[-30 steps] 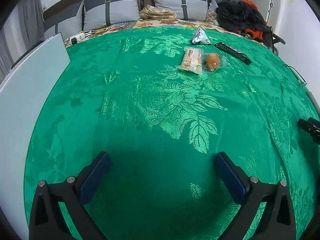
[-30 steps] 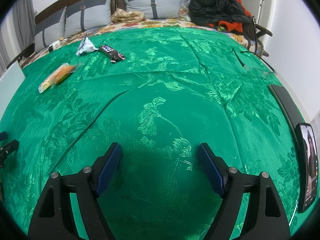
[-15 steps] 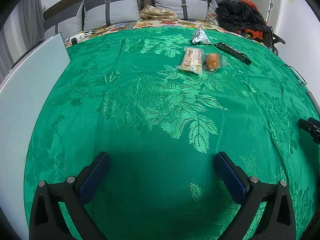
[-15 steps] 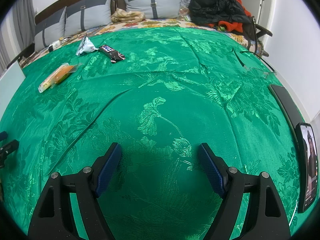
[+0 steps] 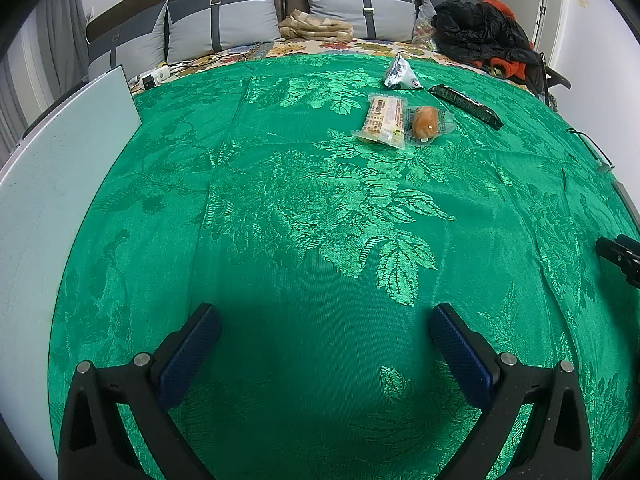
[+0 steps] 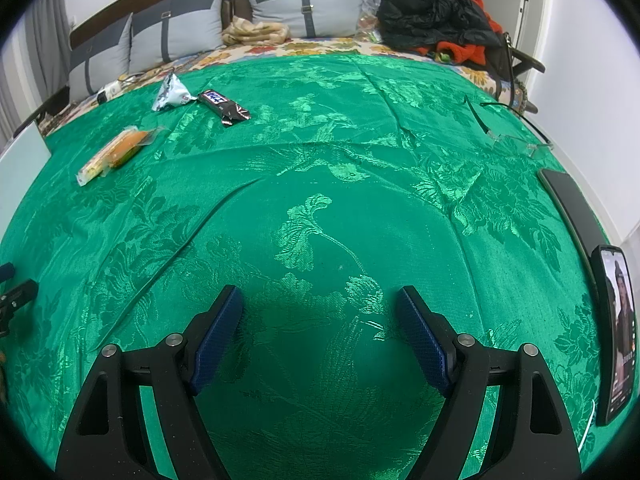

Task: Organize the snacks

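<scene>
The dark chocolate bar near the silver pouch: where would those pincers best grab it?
Probably across the narrow middle of the chocolate bar, coming from above. It lies flat on the green cloth, long and slim, so open jaws would likely straddle its width.

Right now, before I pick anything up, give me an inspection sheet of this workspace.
Surface: green cloth, creased.
Job's things: silver pouch, dark bar, cracker pack touching wrapped bun, grouped at far side.
Clutter: glasses, lit phone, white board.
Grippers: left gripper and right gripper open, empty.
Cables: white lead by phone.
Surroundings: pillows, dark clothes.
</scene>
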Motion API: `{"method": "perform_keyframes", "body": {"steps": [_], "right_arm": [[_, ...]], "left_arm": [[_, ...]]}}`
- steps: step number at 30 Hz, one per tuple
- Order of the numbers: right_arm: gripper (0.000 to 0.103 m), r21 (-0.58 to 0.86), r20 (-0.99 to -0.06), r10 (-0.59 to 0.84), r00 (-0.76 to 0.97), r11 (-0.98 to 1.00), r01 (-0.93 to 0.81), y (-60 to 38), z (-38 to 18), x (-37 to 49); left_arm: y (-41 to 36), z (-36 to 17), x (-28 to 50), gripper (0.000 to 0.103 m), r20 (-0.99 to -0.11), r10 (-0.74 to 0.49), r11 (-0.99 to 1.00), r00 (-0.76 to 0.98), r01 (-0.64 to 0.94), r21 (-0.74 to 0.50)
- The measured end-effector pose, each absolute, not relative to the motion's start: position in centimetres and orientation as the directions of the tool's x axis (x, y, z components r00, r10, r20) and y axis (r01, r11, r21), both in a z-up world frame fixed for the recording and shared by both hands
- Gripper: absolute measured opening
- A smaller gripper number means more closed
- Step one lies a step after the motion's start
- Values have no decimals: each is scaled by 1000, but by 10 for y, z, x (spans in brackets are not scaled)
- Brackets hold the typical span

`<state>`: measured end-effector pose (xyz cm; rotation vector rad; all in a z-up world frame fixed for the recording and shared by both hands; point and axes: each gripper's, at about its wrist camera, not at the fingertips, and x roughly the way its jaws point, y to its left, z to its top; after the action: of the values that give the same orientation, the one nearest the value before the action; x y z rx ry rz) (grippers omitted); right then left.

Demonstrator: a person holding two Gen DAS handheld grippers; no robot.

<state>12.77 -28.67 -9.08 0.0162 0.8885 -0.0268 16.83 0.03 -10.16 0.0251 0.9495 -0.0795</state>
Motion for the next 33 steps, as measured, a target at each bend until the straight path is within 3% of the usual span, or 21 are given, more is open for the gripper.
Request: {"method": "perform_keyframes", "body": {"steps": [9,14,16,19,26,27,28,29,33], "right_arm": [[82,3,-776,-16,630,1000,29,-287,-91,128],[82,3,-776,-16,631,1000,29,-287,-91,128],[82,4,-776,-15,631,1000,28,-287,-91,128],[83,4,-776,-14,631,1000,27,-287,-91,128],[83,4,-776,-15,631,1000,28,-287,-91,127],[83,4,-776,-14,631,1000,27,-287,-91,127],[83,4,-776,-14,631,1000,27,-286,-91,127],[83,4,-776,-15,631,1000,27,-287,-91,127],[83,4,-776,-14,631,1000,27,-287,-91,127]], "left_arm": [[1,-93,193,103,-872,-115,988,475,146,-51],[-11,-61,248,101,-852,-108,987,512,157,-31],[-17,-55,279,88,-856,-104,990,506,134,-41],[-28,-58,322,77,-875,-122,992,468,97,-86],[-54,-87,362,64,-892,-82,995,444,79,-52],[-54,-87,362,53,-883,-96,994,459,81,-66],[-54,-87,361,34,-879,-82,996,470,76,-52],[-53,-85,359,29,-873,-74,996,482,78,-41],[-36,-82,341,29,-867,-93,995,490,75,-64]]}}
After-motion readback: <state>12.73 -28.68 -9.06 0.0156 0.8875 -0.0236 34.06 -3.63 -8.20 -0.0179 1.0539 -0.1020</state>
